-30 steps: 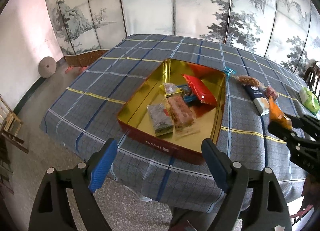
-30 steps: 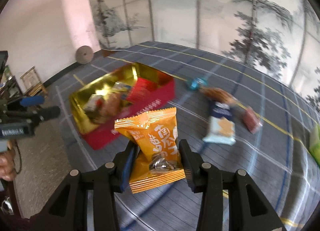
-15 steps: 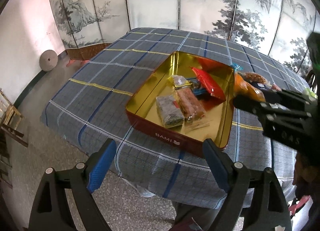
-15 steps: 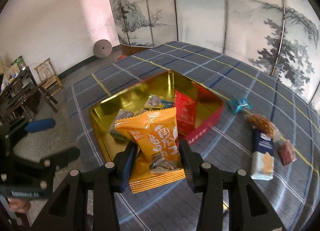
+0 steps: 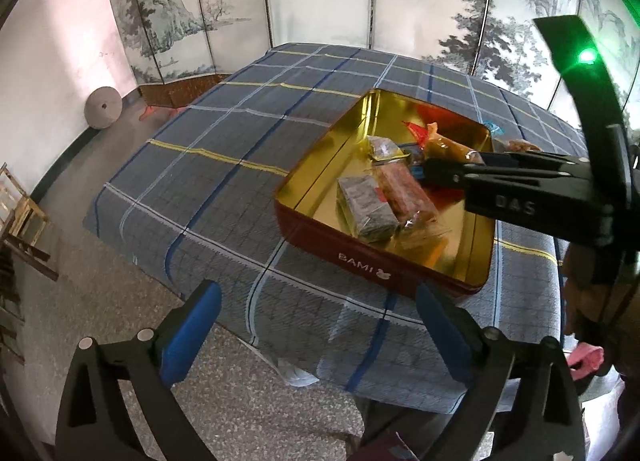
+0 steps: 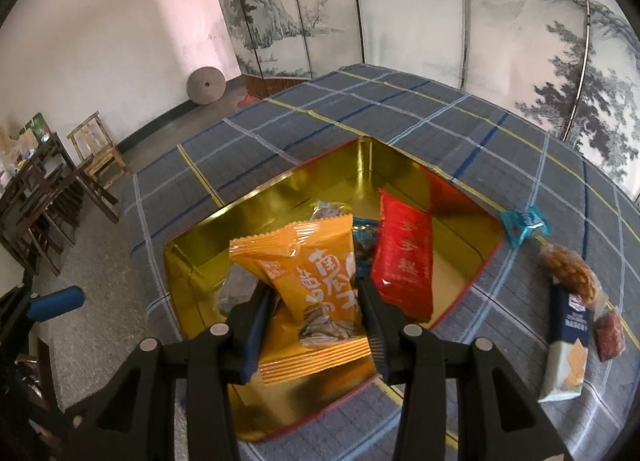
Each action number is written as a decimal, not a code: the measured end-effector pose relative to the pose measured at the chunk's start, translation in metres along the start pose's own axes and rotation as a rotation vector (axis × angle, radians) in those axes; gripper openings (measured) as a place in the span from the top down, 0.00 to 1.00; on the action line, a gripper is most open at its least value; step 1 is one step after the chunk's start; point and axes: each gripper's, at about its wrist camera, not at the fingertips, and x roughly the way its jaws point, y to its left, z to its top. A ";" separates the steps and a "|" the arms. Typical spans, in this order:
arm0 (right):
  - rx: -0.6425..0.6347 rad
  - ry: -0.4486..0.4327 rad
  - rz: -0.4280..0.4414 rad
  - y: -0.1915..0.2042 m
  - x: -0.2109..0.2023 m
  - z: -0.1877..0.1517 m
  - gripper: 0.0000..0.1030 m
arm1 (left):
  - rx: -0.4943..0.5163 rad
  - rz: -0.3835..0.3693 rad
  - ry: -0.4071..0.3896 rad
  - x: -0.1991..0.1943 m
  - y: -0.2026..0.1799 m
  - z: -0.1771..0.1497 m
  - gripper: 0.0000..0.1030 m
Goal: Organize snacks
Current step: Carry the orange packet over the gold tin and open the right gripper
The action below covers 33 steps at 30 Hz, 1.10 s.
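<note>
Surface (image 5: pixel 224 165): plaid-clothed, near edge and left corner in view from my left wrist; the cloth left of the tin is bare.

Tin (image 6: pixel 280 205): red outside, gold inside, sits near the surface's front edge. Its left half is open gold floor; packets lie in the middle and right.

My right gripper (image 6: pixel 312 301): over the tin's near-right part, clamped on the orange snack packet (image 6: pixel 316 277). Packet stands upright between the fingers, long axis roughly vertical in the right wrist view, crimped top edge pointing away from me over the tin, bottom seam toward the camera.

My left gripper (image 5: pixel 316 321): jaws spread wide, nothing between them, hanging off the surface's front edge, short of the tin.

In the tin: red packet (image 6: pixel 404 261), long axis running front to back, beside the orange one; a dark bar (image 5: pixel 366 209) and a reddish-brown bar (image 5: pixel 406 195) side by side.

On the cloth right of the tin: blue-and-white cracker pack (image 6: pixel 566 345), bag of nuts (image 6: pixel 568 273), small teal candy (image 6: pixel 522 223).
</note>
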 end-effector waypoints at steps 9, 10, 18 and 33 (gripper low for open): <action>0.018 0.033 -0.012 -0.002 0.024 0.003 0.58 | -0.119 -0.078 0.028 0.008 0.024 -0.001 0.02; 0.022 0.036 -0.013 -0.003 0.026 0.003 0.58 | -0.137 -0.073 0.017 0.007 0.027 -0.002 0.02; 0.027 0.043 -0.011 -0.003 0.032 0.004 0.58 | -0.148 -0.029 0.018 0.009 0.031 -0.005 0.02; 0.066 0.014 0.008 -0.007 0.030 0.004 0.57 | -0.124 0.006 0.032 0.011 0.029 -0.008 0.02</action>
